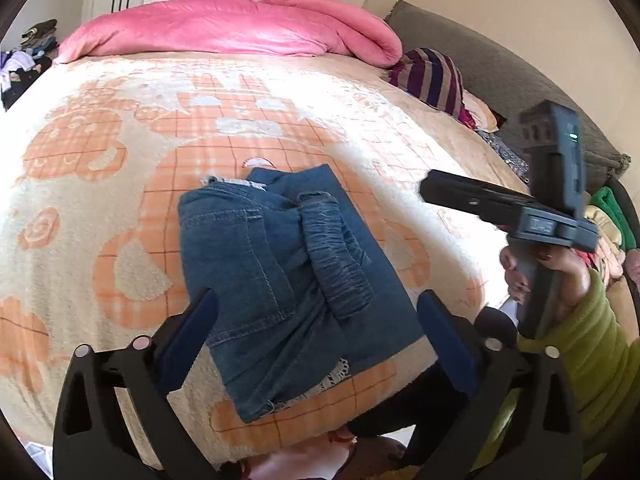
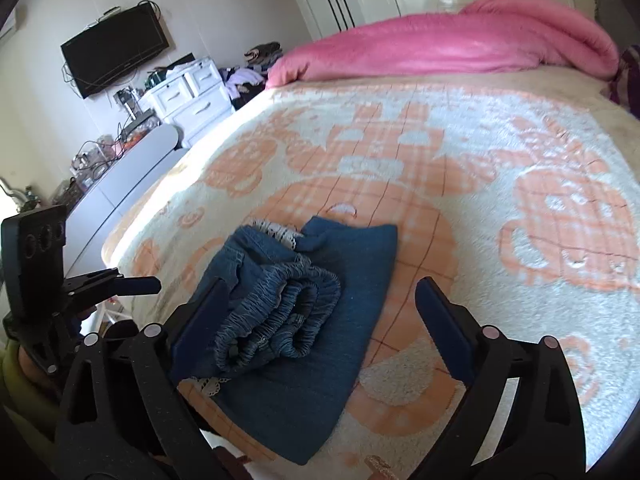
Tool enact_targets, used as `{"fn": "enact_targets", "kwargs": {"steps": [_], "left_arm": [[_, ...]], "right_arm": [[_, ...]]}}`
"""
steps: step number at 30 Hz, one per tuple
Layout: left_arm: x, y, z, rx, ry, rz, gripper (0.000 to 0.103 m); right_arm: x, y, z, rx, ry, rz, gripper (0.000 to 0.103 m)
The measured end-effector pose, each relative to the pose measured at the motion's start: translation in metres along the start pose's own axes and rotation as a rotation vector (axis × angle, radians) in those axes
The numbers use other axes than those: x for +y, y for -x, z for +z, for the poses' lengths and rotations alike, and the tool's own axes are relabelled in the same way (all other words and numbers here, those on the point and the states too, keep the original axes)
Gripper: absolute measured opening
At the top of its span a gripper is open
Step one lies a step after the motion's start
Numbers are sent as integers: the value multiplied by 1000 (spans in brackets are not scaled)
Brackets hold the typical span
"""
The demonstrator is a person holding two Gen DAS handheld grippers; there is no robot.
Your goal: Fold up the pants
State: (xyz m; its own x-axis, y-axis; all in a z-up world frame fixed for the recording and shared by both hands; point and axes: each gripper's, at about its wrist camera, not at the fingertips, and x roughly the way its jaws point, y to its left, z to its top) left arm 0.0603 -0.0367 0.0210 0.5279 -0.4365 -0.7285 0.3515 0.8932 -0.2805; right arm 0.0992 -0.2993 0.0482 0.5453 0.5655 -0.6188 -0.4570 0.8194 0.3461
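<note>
The blue denim pants [image 1: 280, 264] lie folded into a compact bundle on the orange-and-cream blanket [image 1: 120, 184] near the bed's front edge. Their gathered elastic waistband [image 2: 280, 312] is rolled on top, and white lace trim peeks out at both ends. My left gripper [image 1: 318, 316] hovers over the bundle's near end, open, with nothing pressed between its blue pads. My right gripper [image 2: 320, 304] stands open above the bundle as well, its left pad [image 2: 200, 320] close to the waistband. In the left wrist view the right gripper [image 1: 480, 204] shows at the right, held by a hand in a green sleeve [image 1: 592, 344].
A pink duvet [image 1: 240, 28] is heaped at the far end of the bed. A striped pillow [image 1: 432, 76] lies by the grey headboard [image 1: 500, 80]. A white dresser [image 2: 192, 96], a wall TV [image 2: 116, 48] and a cluttered desk [image 2: 120, 168] stand left of the bed.
</note>
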Motion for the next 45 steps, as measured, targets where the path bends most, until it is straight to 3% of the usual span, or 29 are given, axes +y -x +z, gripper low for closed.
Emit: {"fn": "enact_targets", "kwargs": {"steps": [17,21,24,28,32,33,35,36,38,45], "left_arm": [[17,20,2,-43,15,103,99],[43,23,-2,-46,75,146,99],[65,21,-3,-47,132,138,99],[87,8,1,-31,173,132,98],[93,-9,12,-12,201,100,98],[93,-12,14,-16,201,87,98],[87,-20,20,-14,179,85,98],[84,-29,22,0,165,91,98],[81,-42,25,22,150,84,98],[75,-87,22,102,101,112,98]], "right_arm": [[14,34,-6,-71,15,-17,93],[36,31,-15,-28,84,38,93],[58,17,-27,43,159,68,92],[81,-6,-43,126,226,110,74],[91,-25,-48,140,251,105,62],[91,-33,-49,151,252,99,55],[92,-46,-54,194,270,91,27],[94,-53,-59,228,301,83,6],[95,-61,-67,285,341,63,4],[81,-40,-75,291,330,45,4]]}}
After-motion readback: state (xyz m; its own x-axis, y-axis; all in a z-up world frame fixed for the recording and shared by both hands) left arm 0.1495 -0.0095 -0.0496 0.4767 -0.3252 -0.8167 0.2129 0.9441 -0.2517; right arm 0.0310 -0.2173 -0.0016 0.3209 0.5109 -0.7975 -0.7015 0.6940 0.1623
